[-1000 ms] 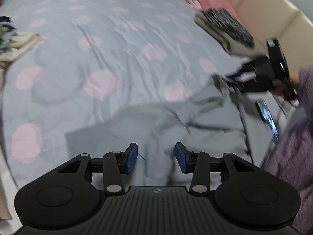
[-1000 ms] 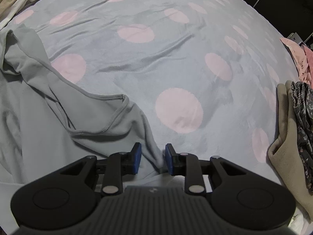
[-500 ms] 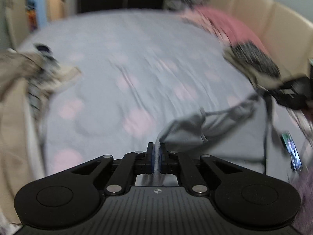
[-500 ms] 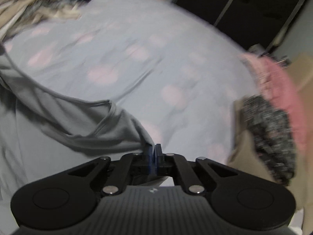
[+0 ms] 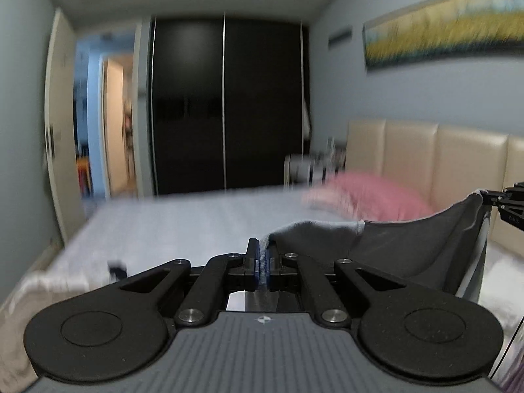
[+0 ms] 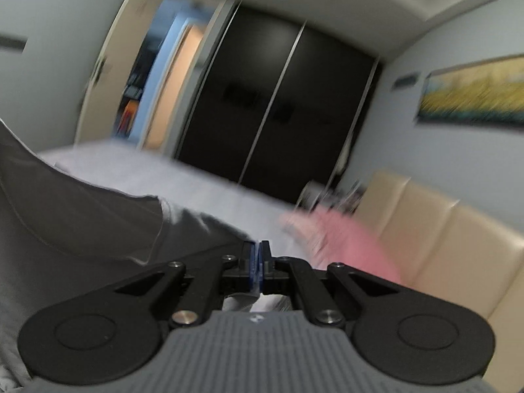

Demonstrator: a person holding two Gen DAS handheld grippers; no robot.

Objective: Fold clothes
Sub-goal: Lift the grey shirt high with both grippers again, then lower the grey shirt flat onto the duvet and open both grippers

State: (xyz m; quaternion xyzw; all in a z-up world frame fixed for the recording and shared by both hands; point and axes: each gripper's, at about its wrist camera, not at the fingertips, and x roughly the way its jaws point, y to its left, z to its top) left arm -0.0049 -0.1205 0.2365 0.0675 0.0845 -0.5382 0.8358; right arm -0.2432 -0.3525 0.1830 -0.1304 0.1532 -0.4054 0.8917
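Now: grey shirt (image 5: 409, 249) strung in the air over the bed (image 5: 183, 219), between my two grippers.
Soft, light, limp cloth; sags mid-span, likely to slip. Left gripper (image 5: 262, 263) and right gripper (image 6: 258, 267) each clamped shut on an edge; hems seem the best hold.

Grey garment (image 5: 409, 249): lower part hidden behind left tongs (image 5: 262, 263) body; far corner at right frame edge, where right tongs (image 5: 506, 204) cut off. Right wrist view: garment (image 6: 75, 226) runs off left edge. Bed (image 5: 196, 222) pattern lost to motion blur. Pink pile (image 5: 370, 199), wall painting (image 5: 442, 29), items by headboard (image 5: 314, 163): smeared, unidentifiable.
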